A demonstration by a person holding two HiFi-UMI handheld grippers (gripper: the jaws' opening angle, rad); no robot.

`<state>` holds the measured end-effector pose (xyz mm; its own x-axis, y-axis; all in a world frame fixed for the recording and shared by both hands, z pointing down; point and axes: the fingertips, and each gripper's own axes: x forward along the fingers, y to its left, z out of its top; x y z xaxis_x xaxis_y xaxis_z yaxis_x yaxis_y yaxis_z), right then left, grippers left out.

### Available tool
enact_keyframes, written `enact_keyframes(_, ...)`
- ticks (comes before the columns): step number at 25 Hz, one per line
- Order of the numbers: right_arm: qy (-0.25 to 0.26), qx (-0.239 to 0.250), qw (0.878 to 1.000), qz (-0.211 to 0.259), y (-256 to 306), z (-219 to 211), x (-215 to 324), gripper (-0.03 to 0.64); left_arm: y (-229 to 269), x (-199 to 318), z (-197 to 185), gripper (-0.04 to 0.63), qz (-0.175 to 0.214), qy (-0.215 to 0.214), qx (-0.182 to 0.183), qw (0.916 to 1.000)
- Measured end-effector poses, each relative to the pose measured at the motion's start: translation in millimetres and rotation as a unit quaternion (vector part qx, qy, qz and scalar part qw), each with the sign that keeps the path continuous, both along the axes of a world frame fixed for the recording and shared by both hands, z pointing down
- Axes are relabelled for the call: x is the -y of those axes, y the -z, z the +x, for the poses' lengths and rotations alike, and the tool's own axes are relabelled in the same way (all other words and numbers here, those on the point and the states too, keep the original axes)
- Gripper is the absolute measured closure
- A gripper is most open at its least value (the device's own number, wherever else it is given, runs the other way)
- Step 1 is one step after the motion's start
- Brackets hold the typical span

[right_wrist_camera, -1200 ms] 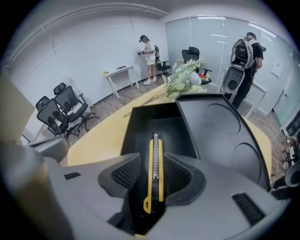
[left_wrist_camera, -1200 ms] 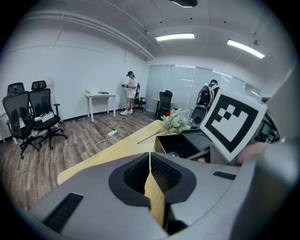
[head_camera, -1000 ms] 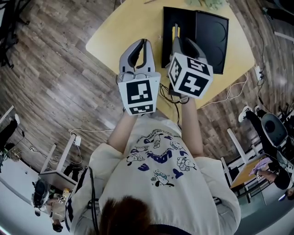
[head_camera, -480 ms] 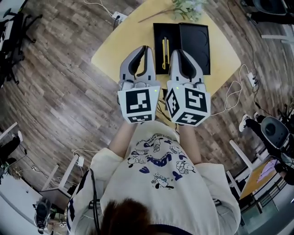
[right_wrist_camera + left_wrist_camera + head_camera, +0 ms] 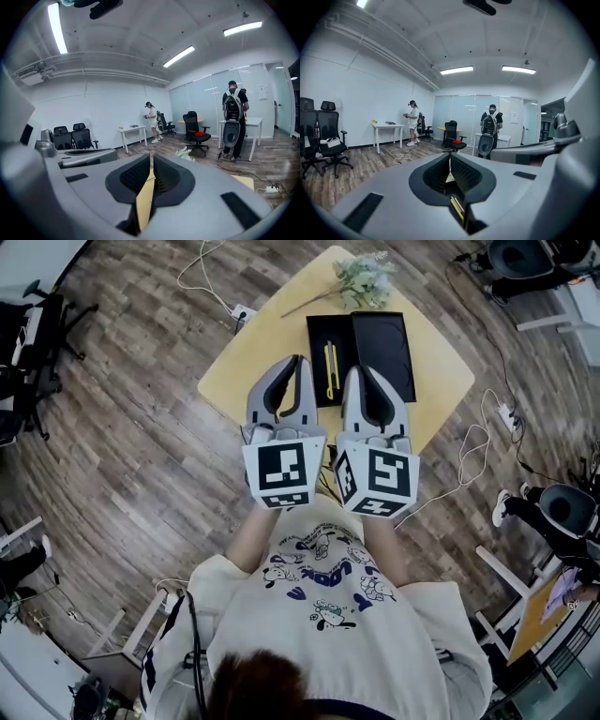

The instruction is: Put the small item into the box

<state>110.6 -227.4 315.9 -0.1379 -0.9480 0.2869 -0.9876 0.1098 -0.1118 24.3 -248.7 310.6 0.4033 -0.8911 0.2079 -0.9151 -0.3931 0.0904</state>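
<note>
Wood-plank floor surrounds a yellow worktop (image 5: pixel 262 343), and from the head view an open black box (image 5: pixel 384 352) sits on it, with the yellow utility knife (image 5: pixel 330 369) lying in the box's left half and a flower sprig (image 5: pixel 364 276) just beyond. The left hand-held gripper (image 5: pixel 298 362) and right hand-held gripper (image 5: pixel 355 372) hover side by side, tips near the box. Only the gripper views show each pair of jaws pressed together, nothing held, and, across the room, a person with a backpack (image 5: pixel 490 123) and office chairs (image 5: pixel 80 136).
</note>
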Motion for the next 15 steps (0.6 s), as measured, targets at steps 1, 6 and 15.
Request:
enact_keyframes(1,0.000,-0.001,1.000,0.007,3.4,-0.3,-2.7,0.574,3.1,-2.5,0.8,0.574,0.004,-0.001,0.000,1.0000)
enact_keyframes(6,0.004,-0.005,1.000,0.025,12.9,-3.5,-16.0,0.577,18.9,-15.1,2.2,0.574,0.025,-0.007,0.003,0.9997)
enact_keyframes(15,0.012,-0.006,0.998,0.056,32.3,-5.0,-33.0,0.577,36.1,-34.6,0.0,0.574,0.047,-0.004,0.004,0.9989)
